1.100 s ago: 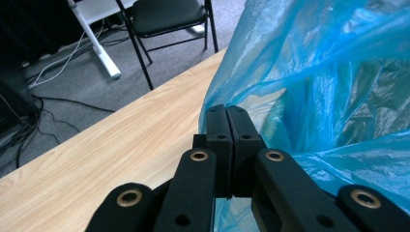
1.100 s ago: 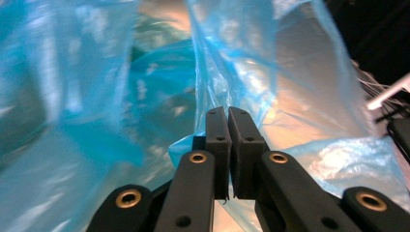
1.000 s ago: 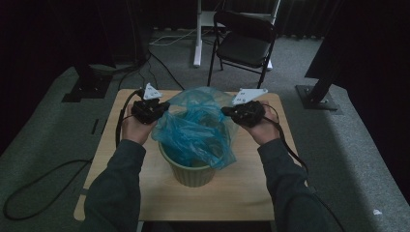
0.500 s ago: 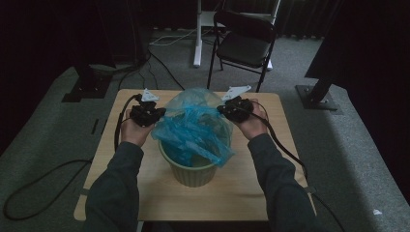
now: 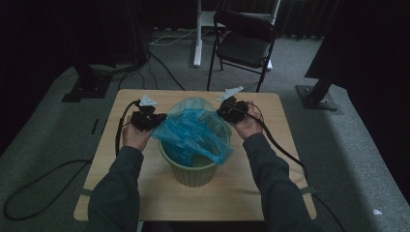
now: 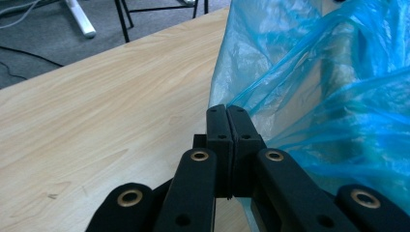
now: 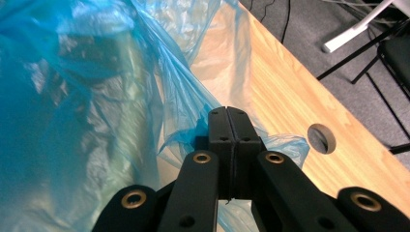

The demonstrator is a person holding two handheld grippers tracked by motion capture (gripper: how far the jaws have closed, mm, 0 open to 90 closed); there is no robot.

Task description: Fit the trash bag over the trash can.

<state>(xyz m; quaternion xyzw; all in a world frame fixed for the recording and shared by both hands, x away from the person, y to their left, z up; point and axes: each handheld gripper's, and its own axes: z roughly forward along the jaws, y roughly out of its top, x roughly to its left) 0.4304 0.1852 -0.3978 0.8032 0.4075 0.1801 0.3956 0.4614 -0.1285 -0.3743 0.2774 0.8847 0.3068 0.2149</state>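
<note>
A pale green ribbed bin (image 5: 193, 173) stands mid-table with a thin blue plastic bag (image 5: 192, 131) spread over its mouth. My left gripper (image 5: 155, 119) is at the bag's left edge, shut with the film pinched between its jaws. In the left gripper view its jaws (image 6: 227, 110) are pressed together against the bag (image 6: 338, 96). At the bag's far right edge my right gripper (image 5: 225, 111) is likewise shut on the film. In the right gripper view the jaws (image 7: 227, 112) meet with a fold of the bag (image 7: 72, 96) caught between them.
The wooden table (image 5: 145, 193) has bare surface on all sides of the bin and a round cable hole (image 7: 321, 137) near my right gripper. Behind the table stand a black folding chair (image 5: 244, 46) and a white stand leg (image 5: 197, 34). Cables trail over the carpet.
Both hands have come down with the bag, and the right one has moved inward to the left. The bag sits lower and flatter over the bin.
</note>
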